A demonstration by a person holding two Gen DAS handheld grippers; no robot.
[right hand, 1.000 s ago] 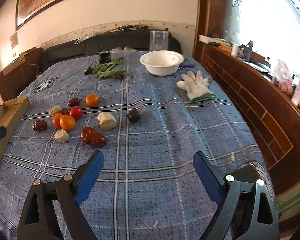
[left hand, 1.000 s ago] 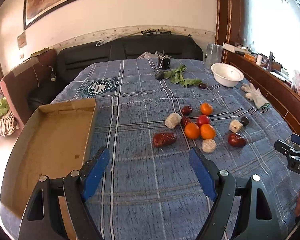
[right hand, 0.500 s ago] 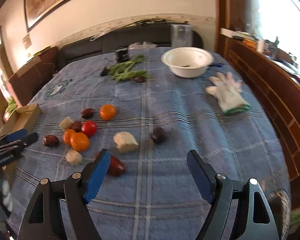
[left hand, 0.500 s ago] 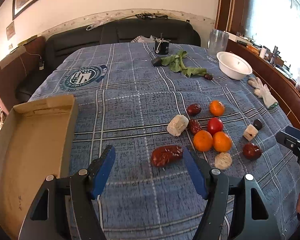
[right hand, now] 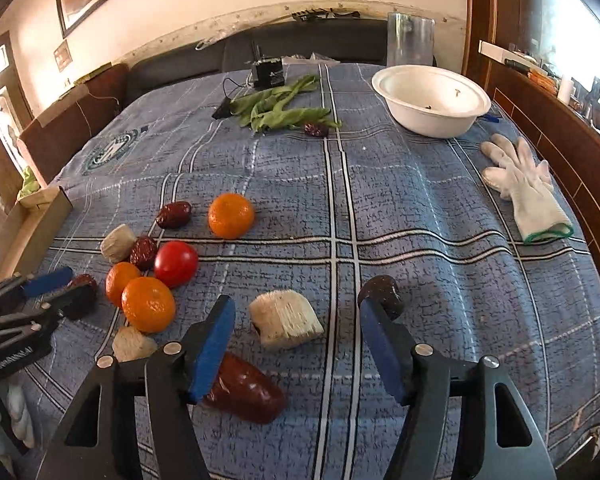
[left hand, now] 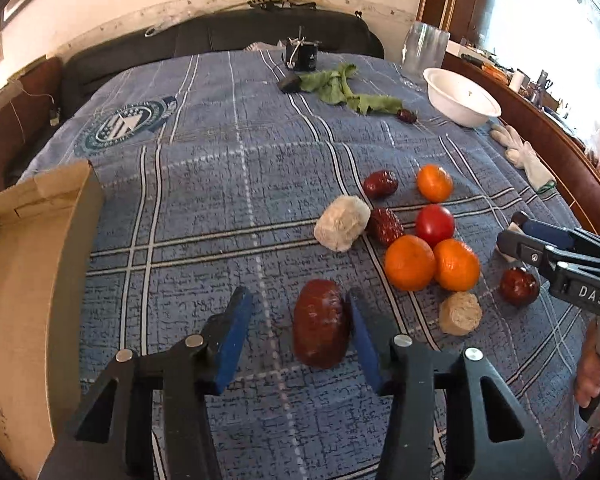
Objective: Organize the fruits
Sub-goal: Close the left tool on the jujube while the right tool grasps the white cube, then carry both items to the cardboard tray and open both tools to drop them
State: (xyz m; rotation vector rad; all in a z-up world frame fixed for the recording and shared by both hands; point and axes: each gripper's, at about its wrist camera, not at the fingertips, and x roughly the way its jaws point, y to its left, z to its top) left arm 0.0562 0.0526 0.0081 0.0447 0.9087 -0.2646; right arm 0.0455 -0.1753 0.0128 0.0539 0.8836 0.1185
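Left gripper [left hand: 296, 300]: fingers closing around the big date [left hand: 320, 322], which lies on the counter [left hand: 220, 184]. One finger is at its side and the other stands apart, so nothing is gripped yet.

Right gripper [right hand: 296, 306]: fingers closing, with the white chunk [right hand: 284, 322] between them, untouched.

Risks:
- The left closure is off-centre, so the date may be shoved or rolled aside.
- On the right, one finger hangs over the other big date [right hand: 244, 390] and the other finger is next to a dark fruit [right hand: 382, 296]. Either could be knocked or caught.
- The chunk looks crumbly and may break under pressure.

Count:
- Oranges [left hand: 410, 262]: three
- Tomato [left hand: 434, 224]: one
- Big dates: two
- Small dates [left hand: 380, 184]: three, one beside the leaves [left hand: 340, 88]
- White chunks: three
- Dark fruit: one
- Box [left hand: 40, 260]: one, holding no fruit that can be seen
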